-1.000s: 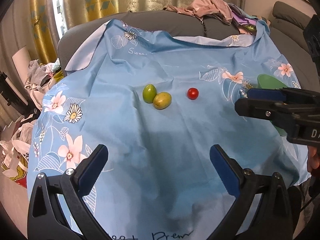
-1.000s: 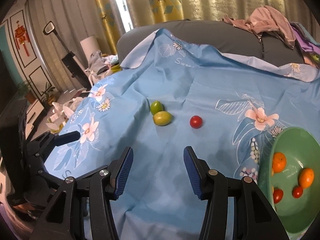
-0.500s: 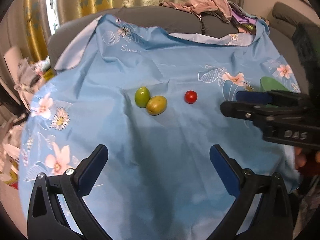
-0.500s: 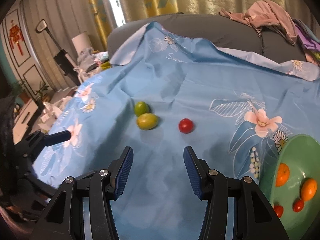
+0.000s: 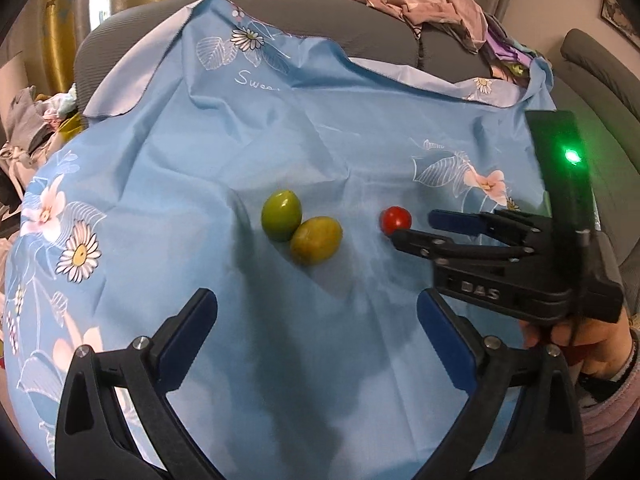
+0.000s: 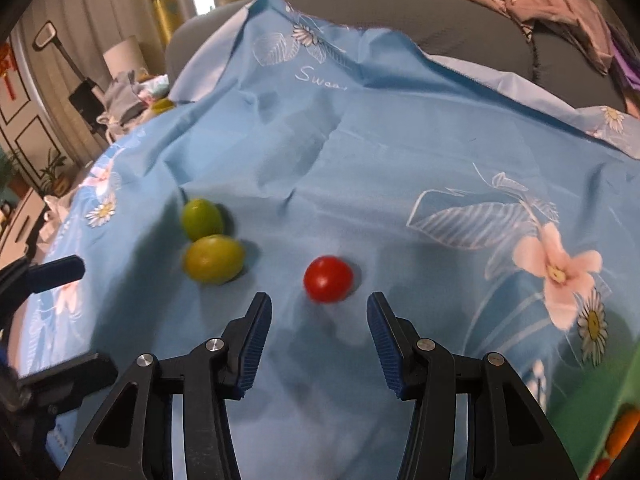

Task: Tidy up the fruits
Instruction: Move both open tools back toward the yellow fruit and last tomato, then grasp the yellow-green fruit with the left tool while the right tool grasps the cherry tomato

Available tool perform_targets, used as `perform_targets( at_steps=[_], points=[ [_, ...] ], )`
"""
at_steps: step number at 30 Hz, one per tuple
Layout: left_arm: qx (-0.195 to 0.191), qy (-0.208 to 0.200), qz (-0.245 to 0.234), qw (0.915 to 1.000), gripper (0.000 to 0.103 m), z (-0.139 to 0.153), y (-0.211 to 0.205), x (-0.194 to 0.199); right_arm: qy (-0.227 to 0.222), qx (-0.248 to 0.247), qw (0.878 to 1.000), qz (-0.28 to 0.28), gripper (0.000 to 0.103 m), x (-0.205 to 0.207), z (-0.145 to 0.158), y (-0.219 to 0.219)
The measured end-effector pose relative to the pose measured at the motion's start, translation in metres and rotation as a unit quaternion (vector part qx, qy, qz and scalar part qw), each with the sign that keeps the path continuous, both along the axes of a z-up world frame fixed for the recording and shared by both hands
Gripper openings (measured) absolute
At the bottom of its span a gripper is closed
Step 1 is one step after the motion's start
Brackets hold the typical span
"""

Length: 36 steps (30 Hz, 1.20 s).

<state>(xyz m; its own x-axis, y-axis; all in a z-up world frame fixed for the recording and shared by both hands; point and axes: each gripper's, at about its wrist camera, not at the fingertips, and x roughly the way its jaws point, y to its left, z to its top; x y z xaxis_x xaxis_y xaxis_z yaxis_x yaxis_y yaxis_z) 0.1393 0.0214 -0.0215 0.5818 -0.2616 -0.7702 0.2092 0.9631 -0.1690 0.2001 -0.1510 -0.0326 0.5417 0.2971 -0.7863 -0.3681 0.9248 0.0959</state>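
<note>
A small red tomato [image 6: 328, 279] lies on the blue flowered cloth [image 6: 400, 152]. My right gripper [image 6: 318, 320] is open, its tips just short of the tomato and to either side of it. In the left wrist view the right gripper [image 5: 420, 226] reaches in from the right, beside the tomato [image 5: 395, 219]. Two green fruits touch each other to the left: a green one [image 5: 281, 215] and a yellow-green one [image 5: 316, 240]. They also show in the right wrist view, the green one [image 6: 202, 219] and the yellow-green one [image 6: 214, 259]. My left gripper [image 5: 316, 320] is open and empty, nearer than the fruits.
A green bowl [image 6: 592, 420] with orange and red fruits sits at the right wrist view's lower right corner. A grey sofa [image 5: 380, 28] with piled clothes [image 5: 432, 4] stands behind the cloth. Clutter lies on the floor at left.
My right gripper has moved forward and left up to the red tomato. My left gripper has moved closer to the green fruits. Both stay open.
</note>
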Motion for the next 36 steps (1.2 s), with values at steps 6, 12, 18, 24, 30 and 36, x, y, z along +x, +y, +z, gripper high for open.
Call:
perform_targets(
  at_steps=[6, 12, 18, 24, 30, 36],
  points=[
    [0.002, 0.007, -0.005, 1.0000, 0.093, -0.006, -0.002, 0.014, 0.015, -0.013, 1.000, 0.007, 0.041, 0.018, -0.013, 0.007],
    [-0.001, 0.015, -0.004, 0.9999, 0.083, -0.010, -0.004, 0.027, 0.015, -0.009, 1.000, -0.002, 0.031, 0.021, -0.017, 0.003],
    [0.024, 0.028, -0.009, 0.9993, 0.071, -0.024, -0.014, 0.043, 0.011, 0.040, 0.999, -0.017, 0.031, 0.003, -0.008, -0.021],
    [0.047, 0.038, -0.021, 0.9980, 0.061, -0.037, -0.024, 0.058, -0.006, 0.072, 0.997, -0.014, 0.031, -0.013, 0.005, -0.033],
    [0.061, 0.053, -0.037, 0.9960, 0.042, -0.046, -0.032, 0.069, -0.010, 0.083, 0.996, -0.007, 0.031, -0.017, 0.009, -0.035],
    [0.062, 0.056, -0.049, 0.9953, 0.037, -0.045, -0.036, 0.067, -0.012, 0.095, 0.995, -0.010, 0.031, -0.022, 0.010, -0.038]
  ],
)
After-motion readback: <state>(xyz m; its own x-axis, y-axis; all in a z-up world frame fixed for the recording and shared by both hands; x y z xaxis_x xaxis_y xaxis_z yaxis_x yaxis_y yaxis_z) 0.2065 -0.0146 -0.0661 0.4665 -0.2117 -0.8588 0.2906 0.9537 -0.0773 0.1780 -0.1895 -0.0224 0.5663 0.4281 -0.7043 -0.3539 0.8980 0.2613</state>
